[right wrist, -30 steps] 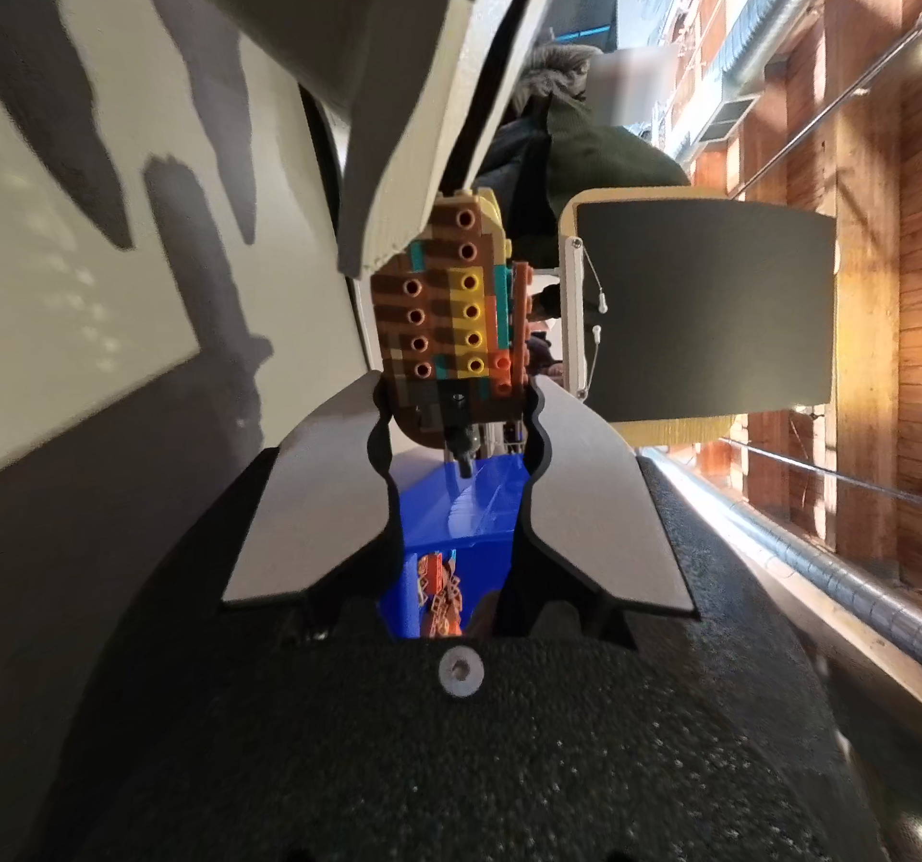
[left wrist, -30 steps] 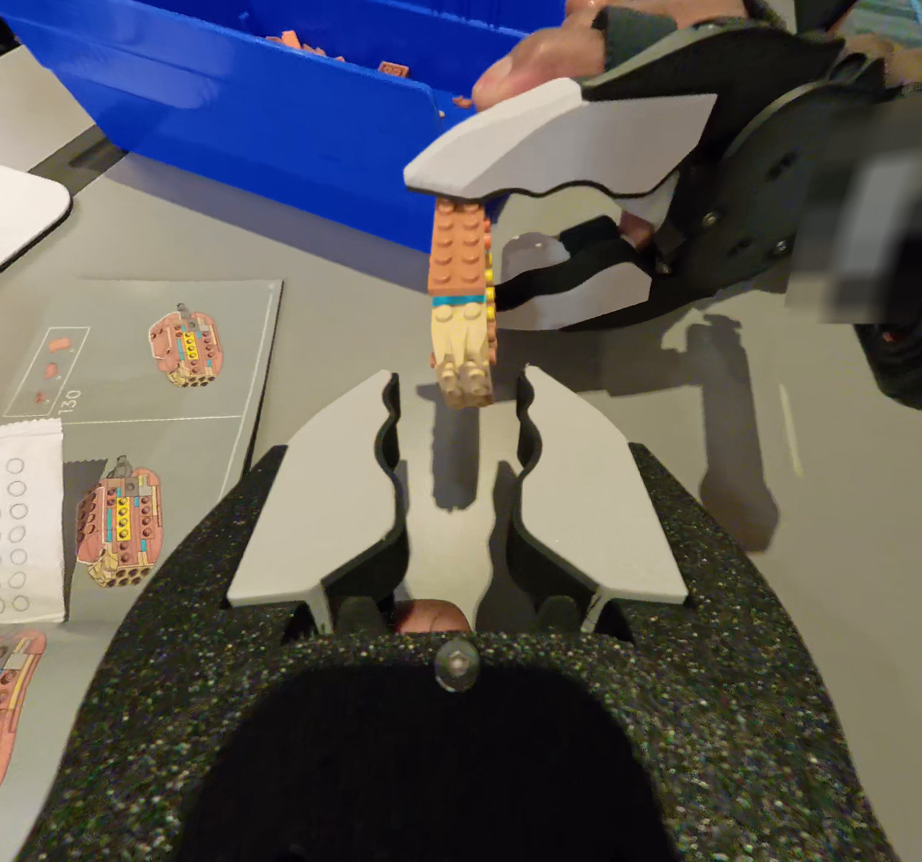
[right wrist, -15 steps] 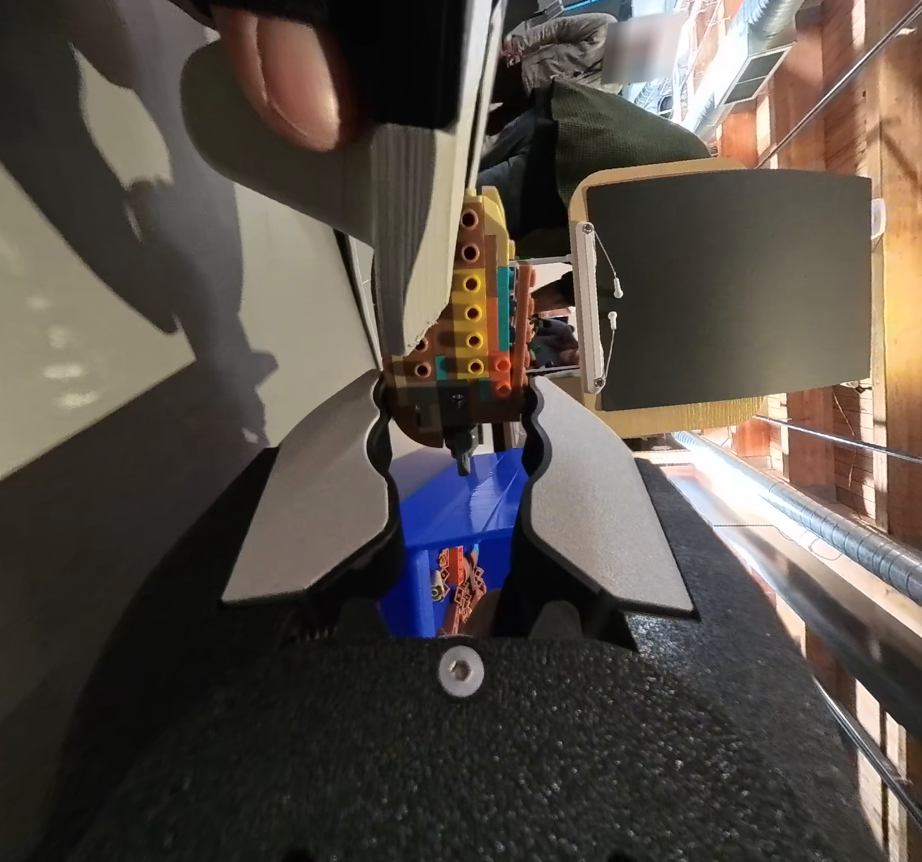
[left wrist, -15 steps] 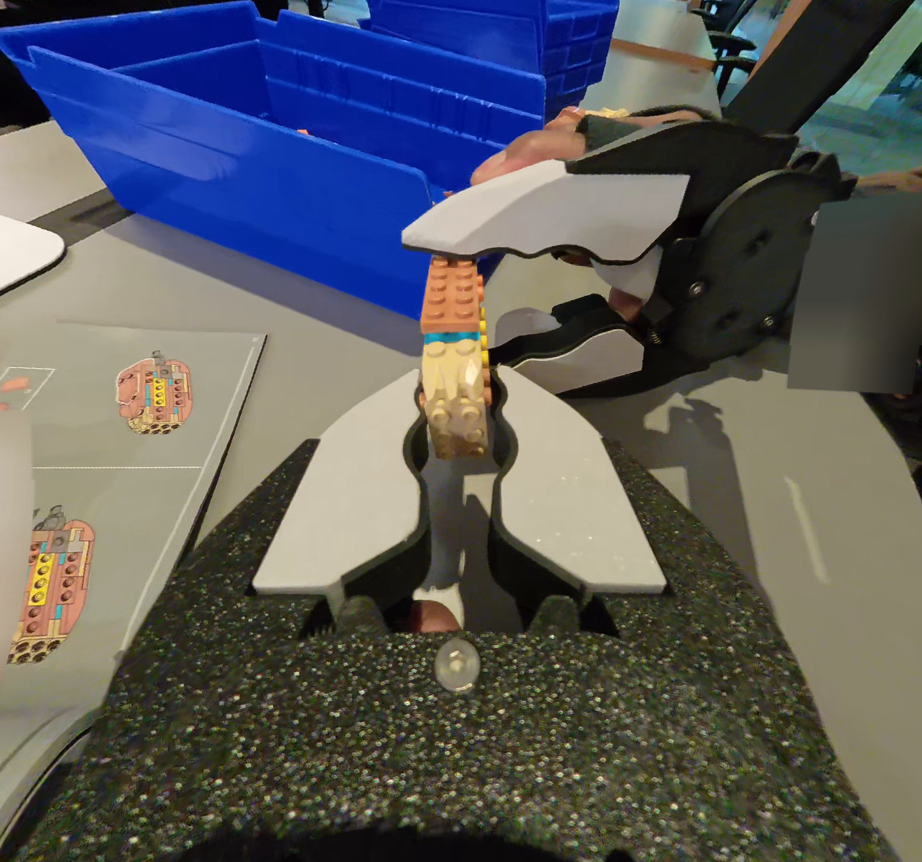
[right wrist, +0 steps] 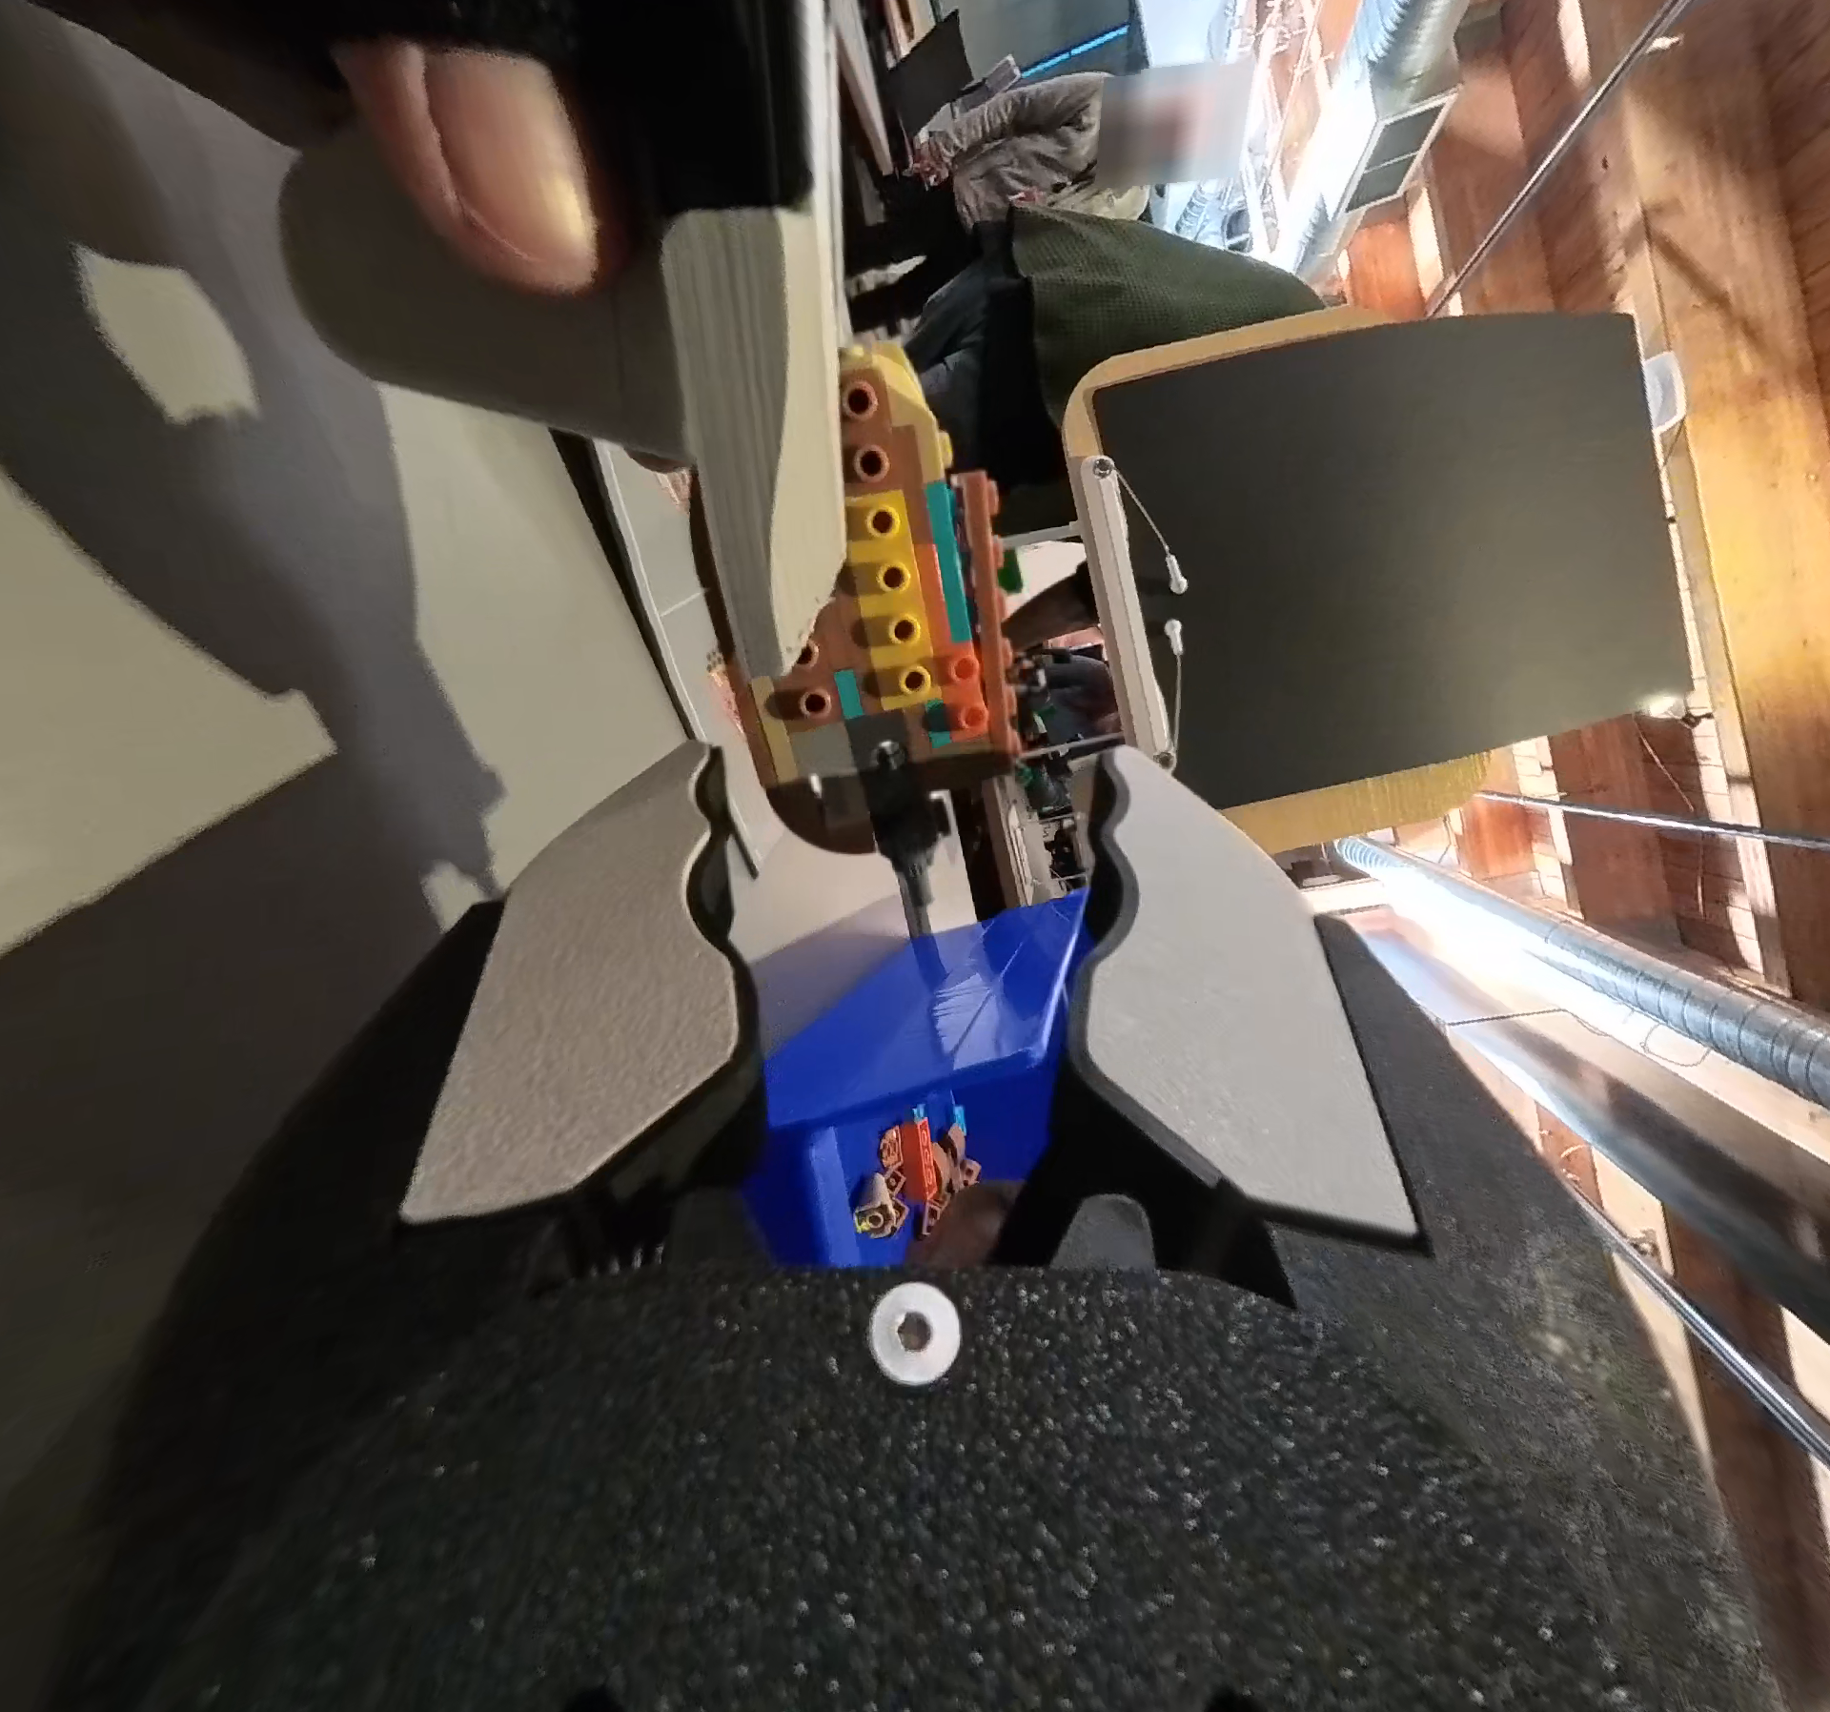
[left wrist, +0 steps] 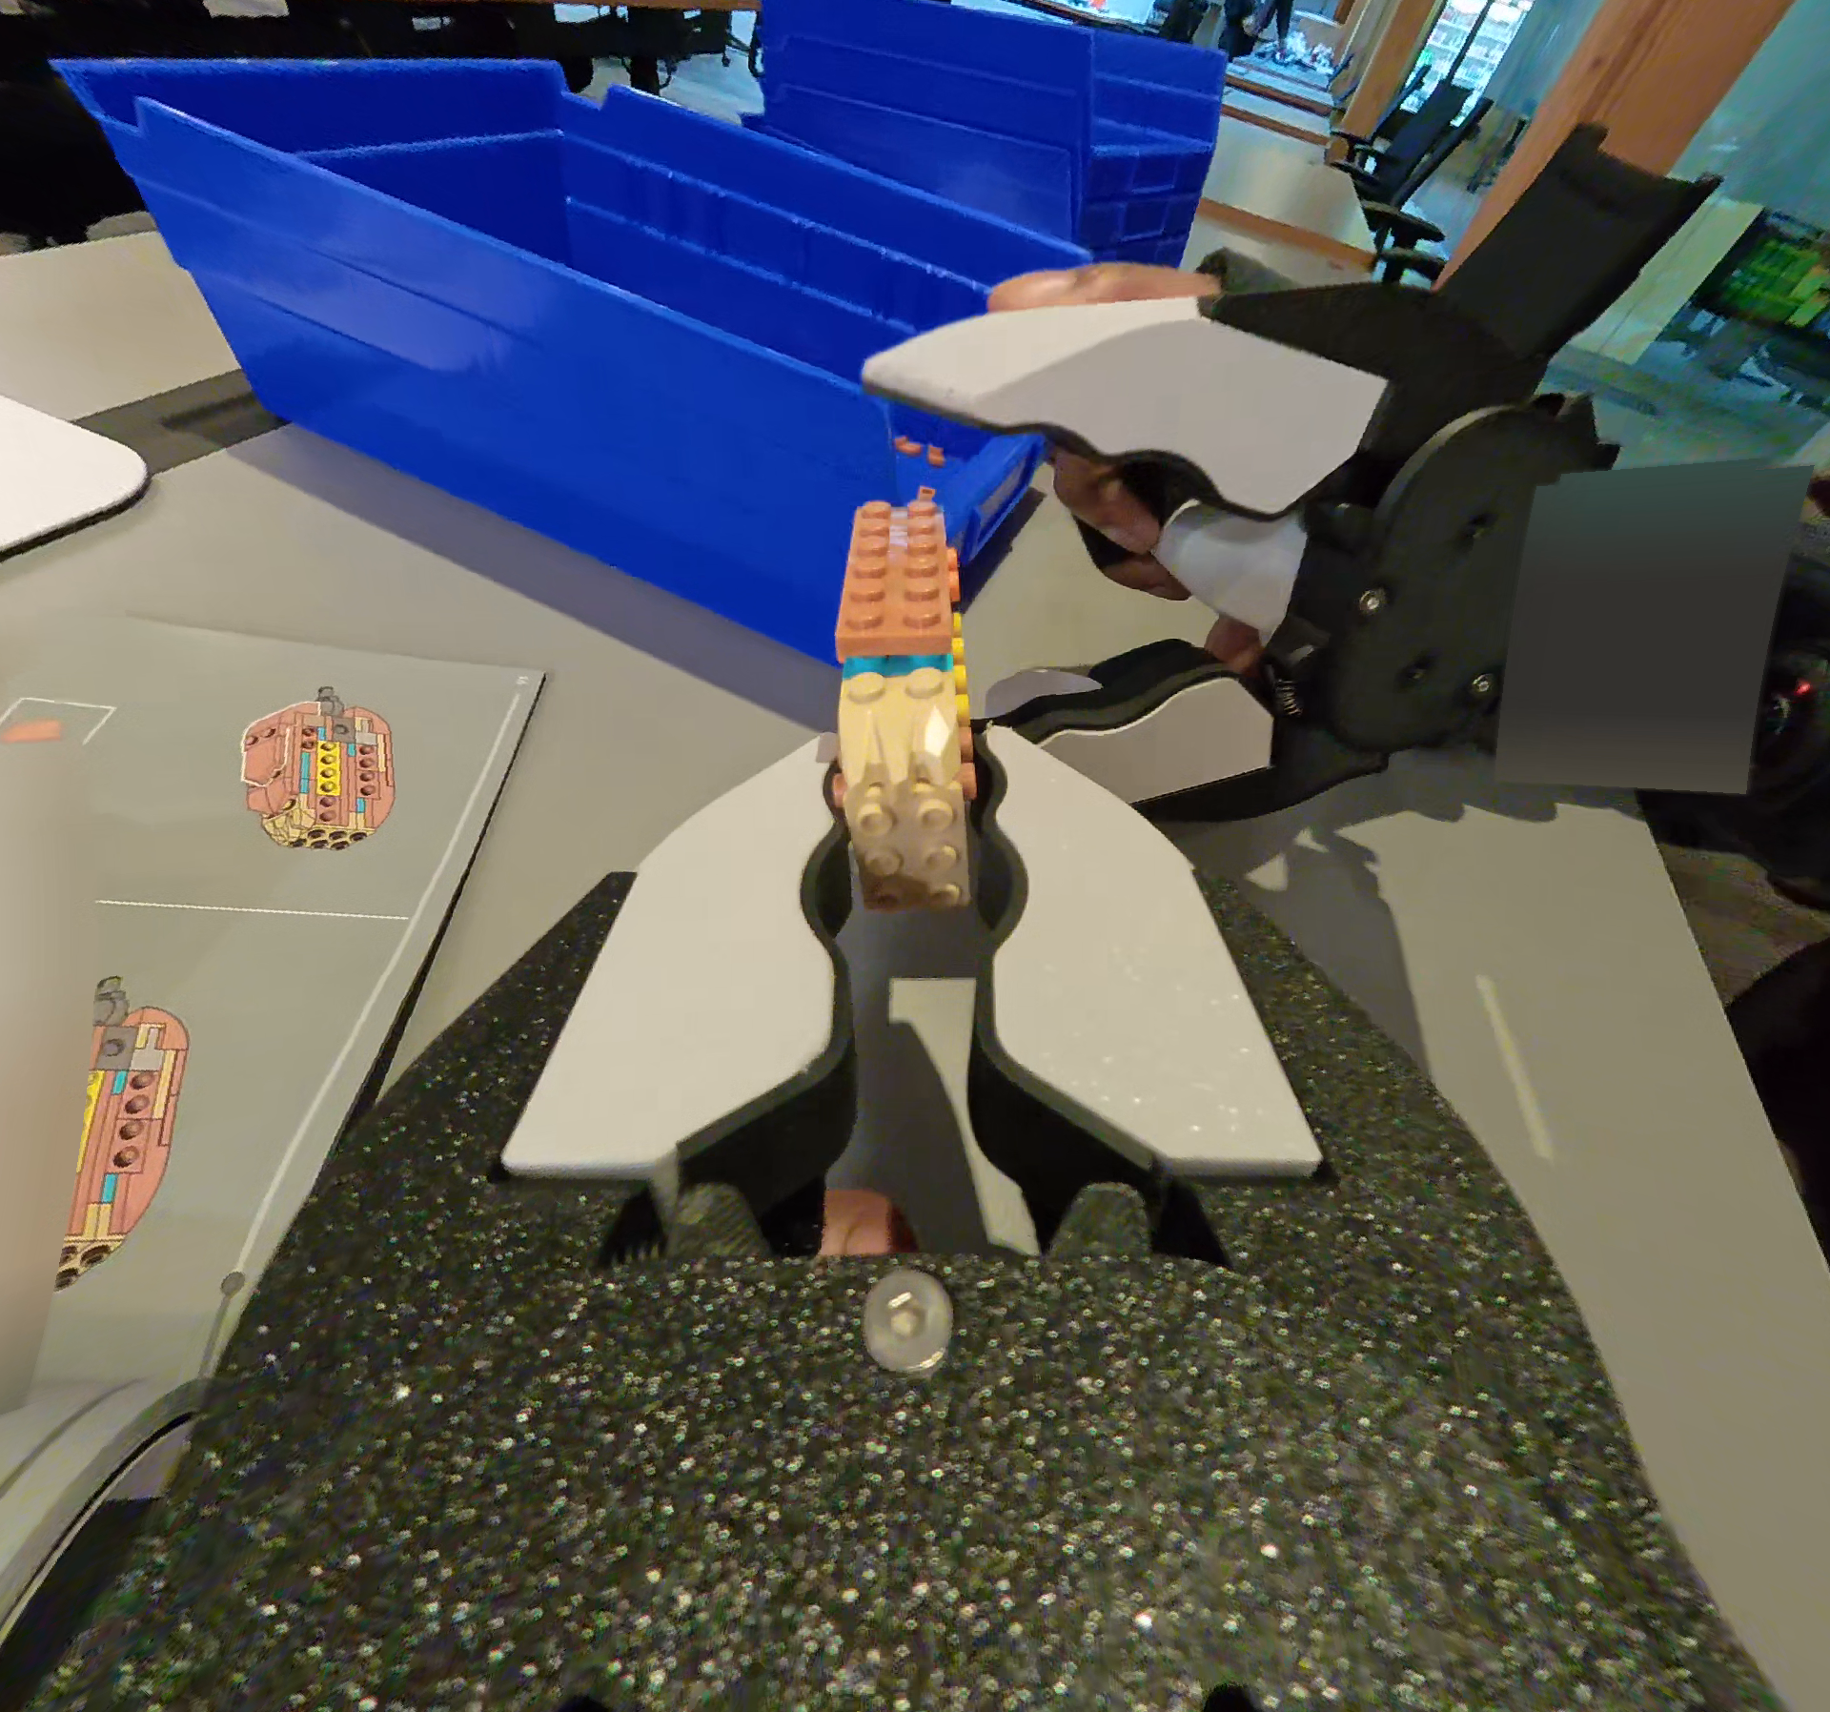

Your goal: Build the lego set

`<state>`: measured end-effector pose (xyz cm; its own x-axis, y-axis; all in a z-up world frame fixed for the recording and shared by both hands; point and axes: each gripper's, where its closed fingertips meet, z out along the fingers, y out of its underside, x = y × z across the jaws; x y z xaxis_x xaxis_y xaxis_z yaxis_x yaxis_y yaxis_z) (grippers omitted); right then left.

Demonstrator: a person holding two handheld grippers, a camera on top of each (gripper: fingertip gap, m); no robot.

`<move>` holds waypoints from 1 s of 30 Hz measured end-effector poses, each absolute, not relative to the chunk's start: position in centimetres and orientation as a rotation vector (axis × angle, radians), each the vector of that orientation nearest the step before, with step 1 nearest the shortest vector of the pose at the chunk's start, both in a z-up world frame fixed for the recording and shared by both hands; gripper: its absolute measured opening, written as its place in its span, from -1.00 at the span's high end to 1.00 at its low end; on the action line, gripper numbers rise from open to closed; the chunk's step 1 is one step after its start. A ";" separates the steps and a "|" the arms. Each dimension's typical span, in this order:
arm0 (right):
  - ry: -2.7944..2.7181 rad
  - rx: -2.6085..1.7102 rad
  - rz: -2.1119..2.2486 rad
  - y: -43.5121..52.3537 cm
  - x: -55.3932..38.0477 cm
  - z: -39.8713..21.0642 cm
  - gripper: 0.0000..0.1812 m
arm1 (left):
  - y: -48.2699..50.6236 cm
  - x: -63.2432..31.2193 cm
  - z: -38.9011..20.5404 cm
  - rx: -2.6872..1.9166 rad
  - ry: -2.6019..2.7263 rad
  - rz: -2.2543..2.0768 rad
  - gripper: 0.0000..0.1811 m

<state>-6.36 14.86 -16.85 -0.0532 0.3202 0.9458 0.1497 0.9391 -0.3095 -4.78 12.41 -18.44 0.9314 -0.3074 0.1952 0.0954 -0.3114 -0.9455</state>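
Note:
The lego model (left wrist: 896, 674) is a flat build of orange, tan, teal and yellow bricks, standing on edge above the table. My left gripper (left wrist: 906, 753) is shut on its tan lower end. My right gripper (left wrist: 931, 535) comes in from the right with its jaws wide apart, one finger above the model and one low beside it, not touching. In the right wrist view the model (right wrist: 901, 595) sits just beyond my open right gripper (right wrist: 911, 763). A left-gripper finger (right wrist: 753, 436) covers the model's left side there.
A long blue bin (left wrist: 555, 357) stands just behind the model, with more blue bins (left wrist: 990, 100) stacked farther back. Loose bricks (right wrist: 921, 1169) lie in the bin. The instruction sheet (left wrist: 297, 823) lies on the grey table at left. Left and right tips are no more than a few centimetres apart.
My left gripper moved up and shut on the model's tan end. My right gripper, which held the model, opened and let it go.

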 end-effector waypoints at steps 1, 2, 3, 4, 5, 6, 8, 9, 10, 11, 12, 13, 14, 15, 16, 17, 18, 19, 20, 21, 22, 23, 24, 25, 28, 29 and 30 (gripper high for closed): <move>-1.631 -0.372 0.153 14.9 -6.4 -16.8 0.19 | 12.4 -4.8 -18.4 -1.847 0.155 -0.402 0.76; -1.638 -0.373 0.160 14.9 -6.4 -16.9 0.16 | 12.4 -4.9 -18.4 -1.850 0.158 -0.390 0.76; -1.644 -0.367 0.165 14.8 -6.4 -17.0 0.13 | 12.4 -4.9 -18.5 -1.857 0.168 -0.368 0.76; -1.645 -0.352 0.166 14.6 -6.3 -17.0 0.12 | 12.4 -4.9 -18.6 -1.865 0.182 -0.345 0.76; -1.649 -0.332 0.163 14.3 -6.3 -17.1 0.12 | 12.4 -4.8 -18.7 -1.871 0.196 -0.330 0.76; -1.652 -0.313 0.155 14.0 -6.3 -17.2 0.13 | 12.4 -4.6 -18.7 -1.875 0.210 -0.318 0.76; -1.655 -0.282 0.135 13.6 -6.2 -17.3 0.13 | 12.5 -4.4 -18.9 -1.886 0.239 -0.285 0.76; -1.656 -0.272 0.124 13.5 -6.3 -17.5 0.13 | 12.5 -4.3 -19.0 -1.891 0.255 -0.267 0.76; -1.657 -0.266 0.114 13.5 -6.3 -17.6 0.13 | 12.5 -4.2 -19.0 -1.894 0.267 -0.254 0.76; -1.658 -0.262 0.105 13.5 -6.3 -17.7 0.14 | 12.5 -4.0 -19.0 -1.894 0.276 -0.247 0.76; -1.656 -0.258 0.098 13.5 -6.4 -17.7 0.14 | 12.5 -3.9 -18.9 -1.892 0.282 -0.245 0.76; -1.652 -0.253 0.092 13.5 -6.4 -17.7 0.14 | 12.5 -3.8 -18.9 -1.891 0.289 -0.243 0.76; -1.646 -0.246 0.087 13.4 -6.4 -17.7 0.15 | 12.5 -3.7 -18.9 -1.893 0.297 -0.239 0.76; -1.639 -0.237 0.083 13.3 -6.4 -17.6 0.16 | 12.5 -3.6 -18.9 -1.895 0.304 -0.232 0.76; -1.637 -0.228 0.079 13.2 -6.4 -17.6 0.18 | 12.4 -3.5 -19.0 -1.897 0.313 -0.227 0.76; -1.637 -0.219 0.074 13.1 -6.4 -17.6 0.20 | 12.4 -3.4 -19.0 -1.897 0.320 -0.224 0.76; -1.637 -0.211 0.067 13.0 -6.4 -17.7 0.23 | 12.4 -3.3 -18.9 -1.896 0.327 -0.223 0.76; -1.636 -0.203 0.060 12.9 -6.4 -17.8 0.28 | 12.4 -3.2 -18.9 -1.893 0.334 -0.223 0.76; -1.630 -0.199 0.052 12.9 -6.4 -17.7 0.32 | 12.4 -3.1 -18.9 -1.892 0.343 -0.222 0.76; -1.629 -0.196 0.042 13.0 -6.4 -17.7 0.38 | 12.4 -3.1 -19.0 -1.897 0.349 -0.211 0.76; -1.634 -0.191 0.034 13.0 -6.3 -17.7 0.41 | 12.4 -3.1 -19.1 -1.901 0.360 -0.199 0.76; -1.635 -0.187 0.029 13.0 -6.3 -17.7 0.42 | 12.4 -3.1 -19.1 -1.895 0.361 -0.199 0.76; -1.632 -0.185 0.023 13.0 -6.2 -17.6 0.42 | 12.4 -3.0 -19.0 -1.889 0.364 -0.202 0.76; -1.628 -0.182 0.012 13.0 -6.2 -17.5 0.42 | 12.4 -2.9 -19.0 -1.885 0.369 -0.200 0.76; -1.623 -0.175 -0.010 13.0 -6.1 -17.5 0.43 | 12.4 -2.9 -19.0 -1.882 0.383 -0.188 0.76; -1.625 -0.174 -0.009 13.0 -6.1 -17.5 0.43 | 12.4 -2.9 -19.0 -1.884 0.385 -0.188 0.76; -1.625 -0.174 -0.007 13.0 -6.1 -17.5 0.43 | 12.4 -2.8 -19.0 -1.883 0.386 -0.186 0.76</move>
<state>-6.05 12.97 -17.50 -0.0511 0.1087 0.9928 0.1170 0.9879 -0.1021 -2.83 12.40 -18.97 0.9334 -0.3539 -0.0600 -0.1735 -0.2985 -0.9385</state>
